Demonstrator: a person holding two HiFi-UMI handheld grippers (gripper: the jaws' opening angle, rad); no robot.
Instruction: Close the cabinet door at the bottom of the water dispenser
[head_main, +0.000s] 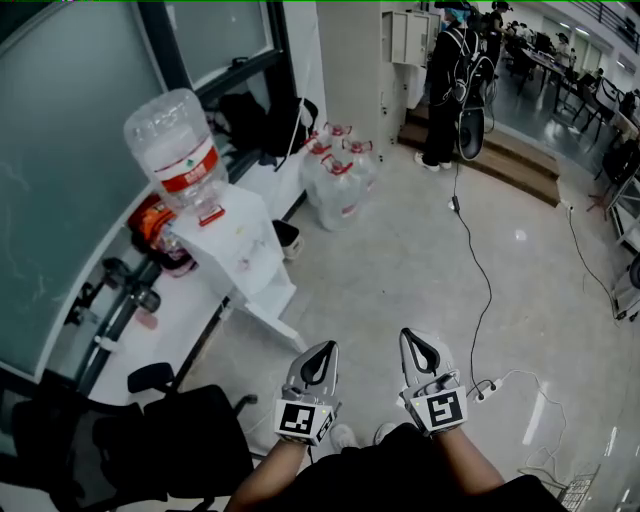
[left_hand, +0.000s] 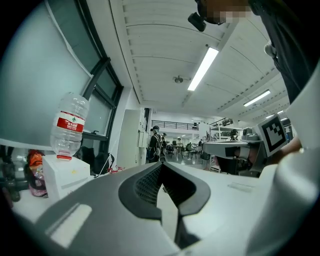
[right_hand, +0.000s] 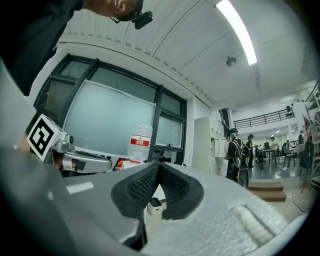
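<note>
White dispenser (head_main: 250, 245): 1 | left hand-held gripper (head_main: 327, 347), right hand-held gripper (head_main: 409, 336): 2, closed, empty

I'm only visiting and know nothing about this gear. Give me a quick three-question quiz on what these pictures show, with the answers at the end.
1. True or false: the water bottle sits neck down on top of the white dispenser.
2. Pick one. The left gripper and right gripper are: A) both wide open; B) both shut with nothing between the jaws; C) both shut on a cup.
3. Fill the gap: the cabinet door at the dispenser's bottom stands ____.

Key: 1 true; 2 B; 3 open.
</note>
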